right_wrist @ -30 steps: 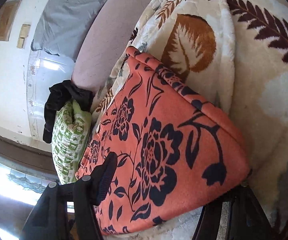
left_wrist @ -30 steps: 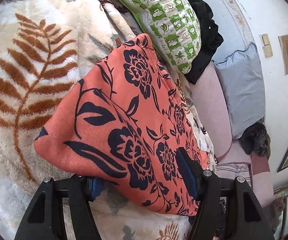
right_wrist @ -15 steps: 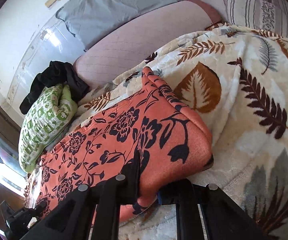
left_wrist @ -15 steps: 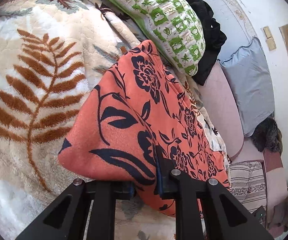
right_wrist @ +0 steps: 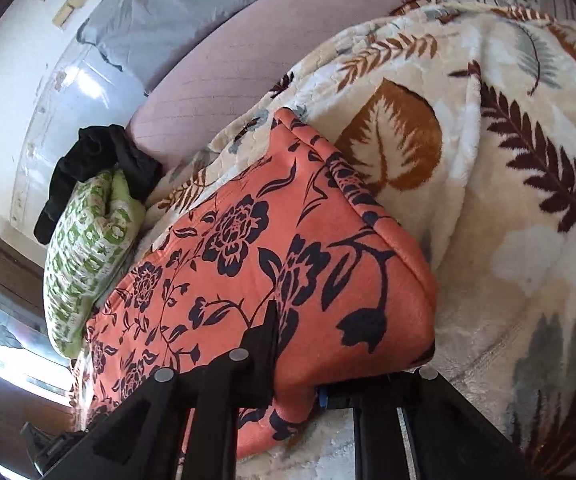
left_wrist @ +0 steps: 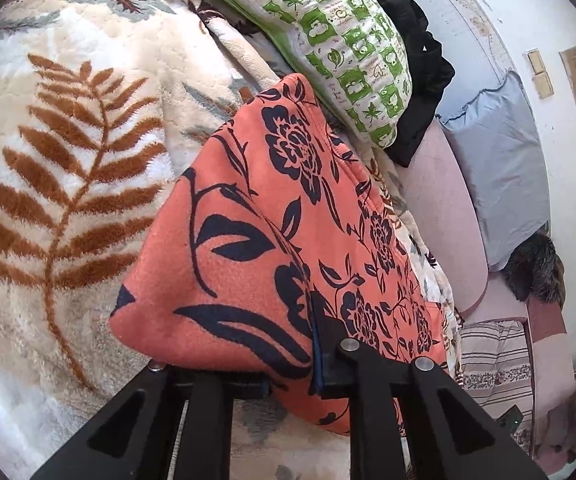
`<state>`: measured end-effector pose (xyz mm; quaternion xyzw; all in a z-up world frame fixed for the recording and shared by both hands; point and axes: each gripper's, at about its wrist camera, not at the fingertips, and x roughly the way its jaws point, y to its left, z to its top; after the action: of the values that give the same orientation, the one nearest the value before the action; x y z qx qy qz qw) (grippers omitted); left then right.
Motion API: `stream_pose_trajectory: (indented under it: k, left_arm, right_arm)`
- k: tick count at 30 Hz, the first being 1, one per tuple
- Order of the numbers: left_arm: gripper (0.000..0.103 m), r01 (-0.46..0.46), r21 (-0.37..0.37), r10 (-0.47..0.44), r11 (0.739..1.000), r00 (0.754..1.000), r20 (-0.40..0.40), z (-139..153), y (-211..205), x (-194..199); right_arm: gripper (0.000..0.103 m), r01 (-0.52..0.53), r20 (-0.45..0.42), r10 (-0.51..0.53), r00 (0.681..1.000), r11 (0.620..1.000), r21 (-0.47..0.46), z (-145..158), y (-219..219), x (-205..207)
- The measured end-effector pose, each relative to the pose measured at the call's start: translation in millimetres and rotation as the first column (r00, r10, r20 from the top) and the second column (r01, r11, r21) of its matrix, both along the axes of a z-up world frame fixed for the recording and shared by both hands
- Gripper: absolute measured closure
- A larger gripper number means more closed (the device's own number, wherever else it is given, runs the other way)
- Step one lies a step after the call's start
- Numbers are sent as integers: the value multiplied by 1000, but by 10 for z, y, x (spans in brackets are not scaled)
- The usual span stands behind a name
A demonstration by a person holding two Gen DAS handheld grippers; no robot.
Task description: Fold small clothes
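Note:
An orange garment with a dark blue flower print [left_wrist: 272,240] lies on a cream leaf-print blanket [left_wrist: 60,168]. My left gripper [left_wrist: 288,364] is shut on the garment's near edge, one finger on top of the cloth and one under it. The same garment shows in the right wrist view [right_wrist: 288,264]. My right gripper [right_wrist: 300,376] is shut on its other near corner in the same way. The cloth between the two grips is raised off the blanket [right_wrist: 528,240] and sags toward its far end.
A green and white patterned pillow [left_wrist: 340,40] and a black cloth [left_wrist: 420,80] lie just beyond the garment. A pink sofa back [left_wrist: 444,216] and a grey cushion [left_wrist: 500,168] stand behind. The wall [left_wrist: 528,8] is further off.
Both grippers went from open around the garment's near edge to shut on it. The pinched corners have since come up slightly off the blanket.

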<state>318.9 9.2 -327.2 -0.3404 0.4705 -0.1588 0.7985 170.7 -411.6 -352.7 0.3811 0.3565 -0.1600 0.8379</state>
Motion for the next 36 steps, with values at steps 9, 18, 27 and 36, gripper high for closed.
stream_pose_trajectory:
  k: [9,18,27,36]
  left_arm:
    - [90,48,23,-49,999,996,80,370,175,-351]
    - [78,69,24,-66,997,992,-103,-96,372,-595]
    - [57,13,-54,-18,998,996,-86,-35,363,-584]
    - [75,55,54,-54,997,998,-24,69,259,-484]
  right_arm:
    - [91,-28,57,37,998,986,-164,585,295,-250]
    - [82,-100,-129,85,988,989,-111,20,394,-711]
    - [37,-43,-167,31,986,997,-65,336,195,-1098]
    - [67,-202,-125,184,975,967,-153,663,802,-624]
